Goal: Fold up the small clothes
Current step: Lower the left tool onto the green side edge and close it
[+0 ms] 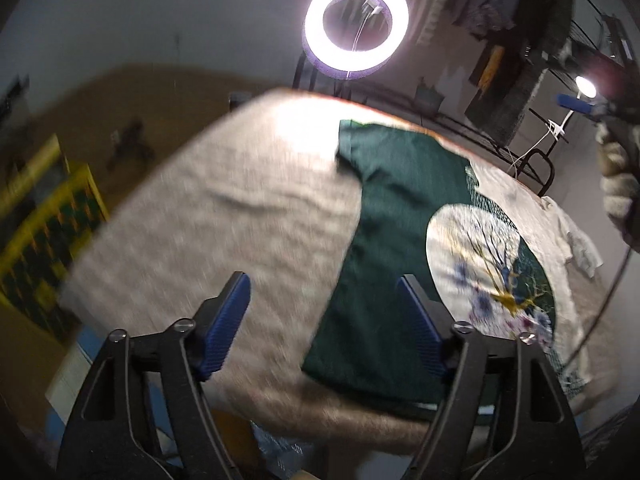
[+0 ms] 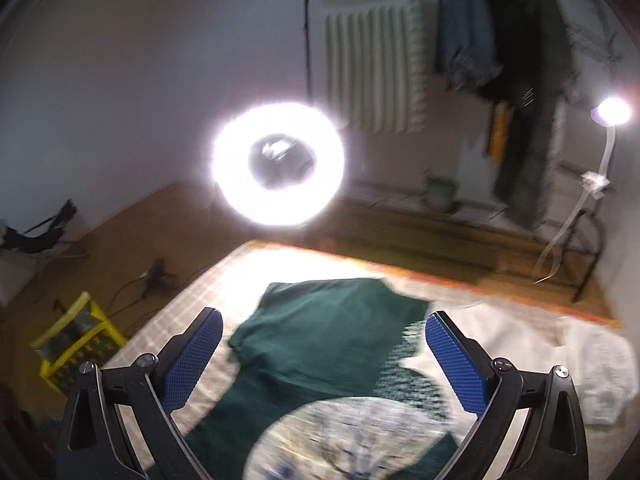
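A dark green T-shirt (image 1: 384, 216) with a round white tree print (image 1: 480, 264) lies flat on a beige cloth-covered surface (image 1: 224, 208). My left gripper (image 1: 324, 320) hangs over the shirt's near left edge, jaws apart and nothing between the blue pads (image 1: 226, 320). In the right wrist view the same shirt (image 2: 332, 332) lies below my right gripper (image 2: 324, 360), which stands wide open and holds nothing. One blue pad (image 1: 576, 105) of the right gripper shows at the far right of the left wrist view, with a person's hand (image 1: 618, 188) below it.
A small white garment (image 2: 600, 372) lies crumpled to the right of the shirt. A ring light (image 2: 278, 164) glares beyond the far edge. A yellow crate (image 2: 76, 344) sits on the floor at the left. Clothes (image 2: 520, 60) hang by a radiator (image 2: 372, 68).
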`<state>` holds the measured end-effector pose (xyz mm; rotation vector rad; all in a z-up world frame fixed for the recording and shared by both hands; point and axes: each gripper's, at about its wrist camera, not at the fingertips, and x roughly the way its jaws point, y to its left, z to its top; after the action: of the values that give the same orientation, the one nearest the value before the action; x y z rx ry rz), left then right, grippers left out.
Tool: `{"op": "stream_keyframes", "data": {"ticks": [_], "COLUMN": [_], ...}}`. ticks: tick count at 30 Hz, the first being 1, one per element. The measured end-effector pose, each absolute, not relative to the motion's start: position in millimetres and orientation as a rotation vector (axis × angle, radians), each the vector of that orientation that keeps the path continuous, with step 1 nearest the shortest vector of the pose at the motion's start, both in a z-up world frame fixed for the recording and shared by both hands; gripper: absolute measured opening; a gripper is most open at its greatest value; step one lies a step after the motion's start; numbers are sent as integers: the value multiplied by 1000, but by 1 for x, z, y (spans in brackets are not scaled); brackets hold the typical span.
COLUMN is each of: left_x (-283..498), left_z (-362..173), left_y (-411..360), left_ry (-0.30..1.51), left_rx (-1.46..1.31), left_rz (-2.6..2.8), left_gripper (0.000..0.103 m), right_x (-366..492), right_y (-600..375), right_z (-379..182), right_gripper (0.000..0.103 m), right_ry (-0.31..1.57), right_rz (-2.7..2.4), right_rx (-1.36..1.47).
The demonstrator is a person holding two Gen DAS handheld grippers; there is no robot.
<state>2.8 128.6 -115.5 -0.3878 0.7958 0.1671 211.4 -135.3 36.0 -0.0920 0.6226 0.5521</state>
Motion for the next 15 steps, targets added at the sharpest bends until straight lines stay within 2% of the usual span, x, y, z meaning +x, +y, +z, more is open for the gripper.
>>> {"op": "stream_keyframes", "data": {"ticks": [2,4,6,10,15], "left_x": [1,3,7,16,24], "left_z": [-135,-153,-167,-175,-184], "left_y": [129,129,128,126,128], "left_ry": [847,903,944,969,983], "left_rx": [-454,-522,-565,-542,-557], "left_rz": [161,135,112,126,139], "left_gripper": [71,60,57,56,56], "right_x": [232,254,279,311,338], "right_y": [-118,-99,-79,-38,5], "right_z": [24,9,-12,-45,-84], "right_gripper": [94,85,78,70,65], "right_ry": [693,768,859,952,1038], "right_rz": [592,624,661,699,700], "right_rx": [-71,-39,-6,-16,-29]}}
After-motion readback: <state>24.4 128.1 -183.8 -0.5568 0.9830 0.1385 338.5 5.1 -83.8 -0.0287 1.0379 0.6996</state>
